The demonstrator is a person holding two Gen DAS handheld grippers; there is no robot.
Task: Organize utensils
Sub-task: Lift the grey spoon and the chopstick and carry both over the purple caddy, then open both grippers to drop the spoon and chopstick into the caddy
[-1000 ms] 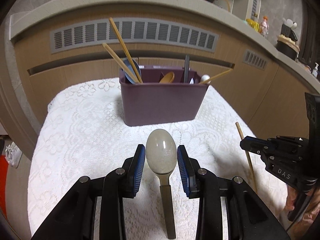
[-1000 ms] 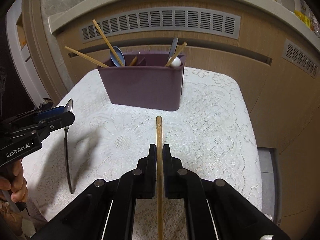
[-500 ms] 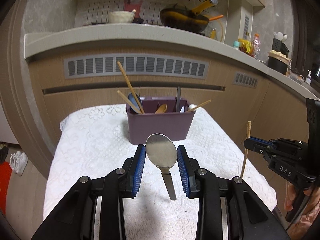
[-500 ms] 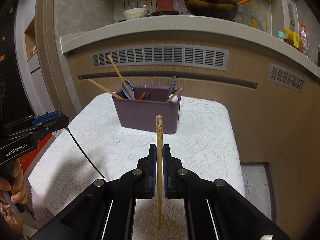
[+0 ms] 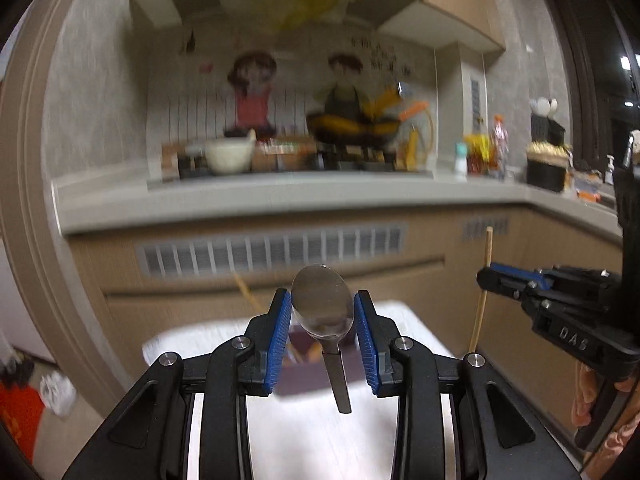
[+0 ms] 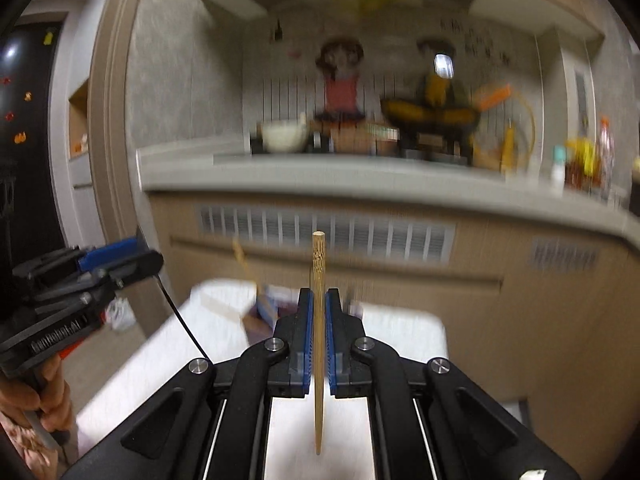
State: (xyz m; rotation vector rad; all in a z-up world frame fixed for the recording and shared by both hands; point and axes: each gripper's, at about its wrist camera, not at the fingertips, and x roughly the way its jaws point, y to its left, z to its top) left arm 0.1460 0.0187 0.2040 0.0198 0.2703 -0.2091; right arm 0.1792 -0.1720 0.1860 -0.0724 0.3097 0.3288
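My left gripper is shut on a metal spoon, gripped by the bowl, handle hanging down, held high above the table. My right gripper is shut on a wooden chopstick, held upright. The purple utensil box stands on the white lace-covered table and is mostly hidden behind the left fingers; in the right wrist view it shows blurred. The right gripper with the chopstick shows at the right of the left wrist view. The left gripper shows at the left of the right wrist view.
A kitchen counter with a bowl and a wok runs behind the table. Cabinet fronts with a vent grille stand below it. Bottles sit on the counter at the right. Both views are motion-blurred.
Both grippers have risen and tilted up, carrying the spoon and the chopstick. The table and purple box have dropped low in both views; the counter fills the middle.
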